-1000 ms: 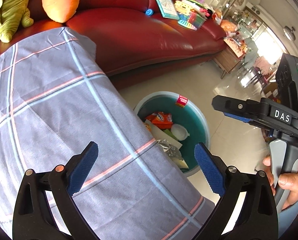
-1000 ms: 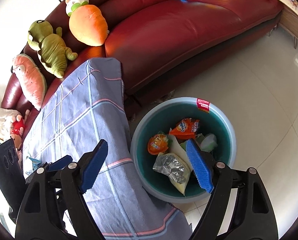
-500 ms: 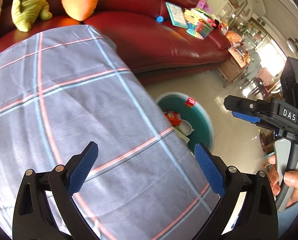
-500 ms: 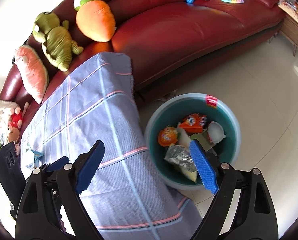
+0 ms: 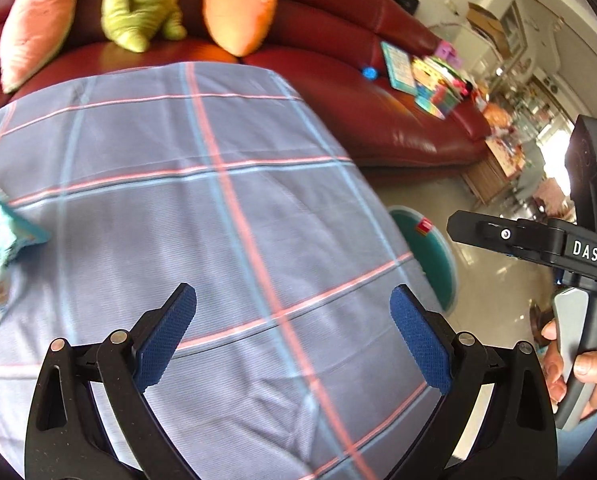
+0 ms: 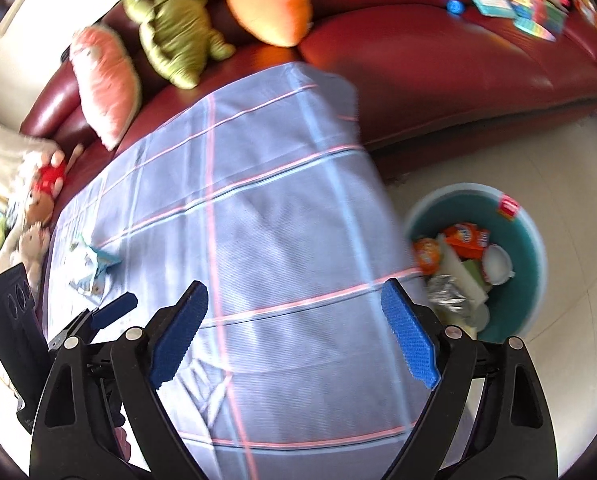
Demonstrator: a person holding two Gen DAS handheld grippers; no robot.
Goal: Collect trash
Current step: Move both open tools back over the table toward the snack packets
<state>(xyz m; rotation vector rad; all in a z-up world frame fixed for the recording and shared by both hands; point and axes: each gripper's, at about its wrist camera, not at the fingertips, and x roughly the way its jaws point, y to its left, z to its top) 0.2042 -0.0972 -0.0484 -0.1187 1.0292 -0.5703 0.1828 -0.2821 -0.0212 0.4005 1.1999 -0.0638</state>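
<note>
A crumpled teal-and-white wrapper [image 5: 6, 240] lies on the blue plaid tablecloth [image 5: 218, 200], far left of my left gripper [image 5: 292, 296], which hangs open and empty above the cloth. In the right wrist view the same wrapper [image 6: 92, 264] lies left of my right gripper [image 6: 294, 288], whose jaws stand wide with nothing between them. The teal bin [image 6: 534, 240] stands on the floor at the table's right end. It holds an orange packet [image 6: 466, 236], a foil bag [image 6: 446, 294] and a white cup [image 6: 496, 260]. Only a slice of the bin's rim [image 5: 442, 256] shows in the left wrist view.
A red leather sofa [image 6: 458, 60] runs behind the table, with a pink cushion [image 6: 102, 80], a green plush [image 6: 174, 28] and an orange carrot plush [image 6: 266, 0]. Books and toys [image 5: 426, 76] lie at its far end. A hand [image 5: 590, 364] grips the right gripper's handle.
Both views have swung left from the bin onto the table. The bin has slid to the right edge, and the wrapper has come into view at the left. The right jaws have widened slightly.
</note>
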